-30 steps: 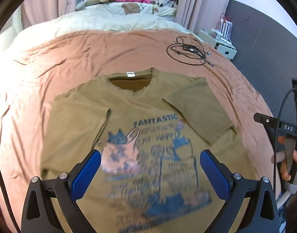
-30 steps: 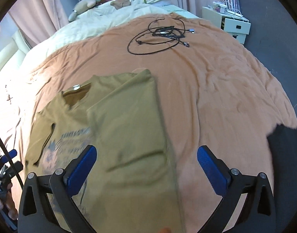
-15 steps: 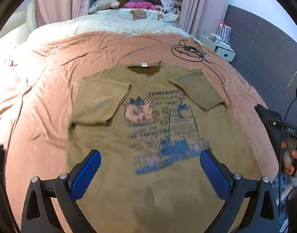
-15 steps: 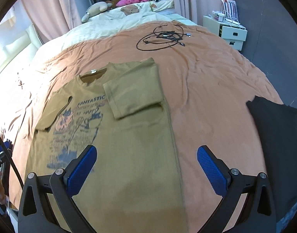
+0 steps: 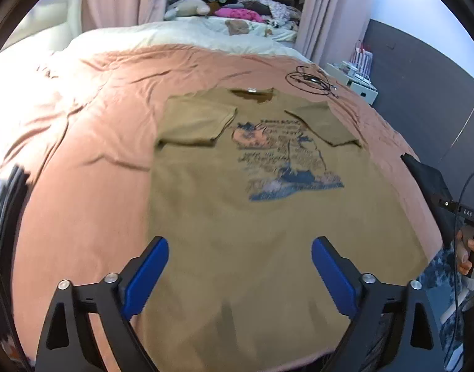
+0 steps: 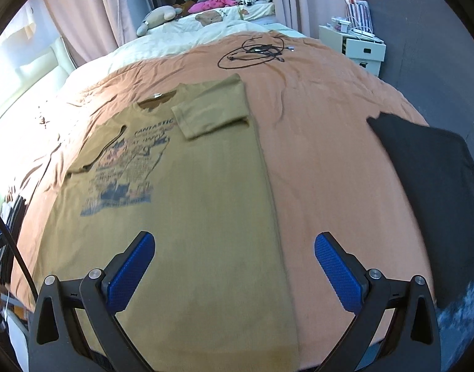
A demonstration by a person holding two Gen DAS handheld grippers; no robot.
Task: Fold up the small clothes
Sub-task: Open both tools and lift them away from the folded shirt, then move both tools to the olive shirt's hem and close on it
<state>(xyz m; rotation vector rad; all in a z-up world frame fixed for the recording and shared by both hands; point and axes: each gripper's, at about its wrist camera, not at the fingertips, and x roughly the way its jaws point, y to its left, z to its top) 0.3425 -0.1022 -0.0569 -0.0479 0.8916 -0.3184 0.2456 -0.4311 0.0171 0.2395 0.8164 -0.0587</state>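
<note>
Nearest the lens, the left gripper (image 5: 238, 266) hangs w/ blue pads wide apart but closing in; nothing sits between them, only the lower hem area of the olive T-shirt (image 5: 255, 217) beneath. The right gripper (image 6: 234, 263) is spread wide too, empty, jaws straddling the shirt's right side edge: one pad over olive fabric, the other over the bare salmon bedspread (image 6: 323, 124). In the left view a hand (image 5: 472, 254) grips the right tool's handle at the frame's far right edge. The T-shirt lies flat, face up, on the bedspread, hem toward the cameras, neck away; both short sleeves are folded inward onto the chest, flanking a blue and pink print. A dark garment (image 6: 429, 186) lies on the bedspread to the shirt's right, apart from it. Beyond the collar, a coil of black cable (image 6: 252, 54) rests on the spread, well apart from the shirt. Further back: cream bedding w/ plush toys (image 6: 156, 17), pink curtains, and a white drawer unit (image 6: 357, 48) against the dark wall.
</note>
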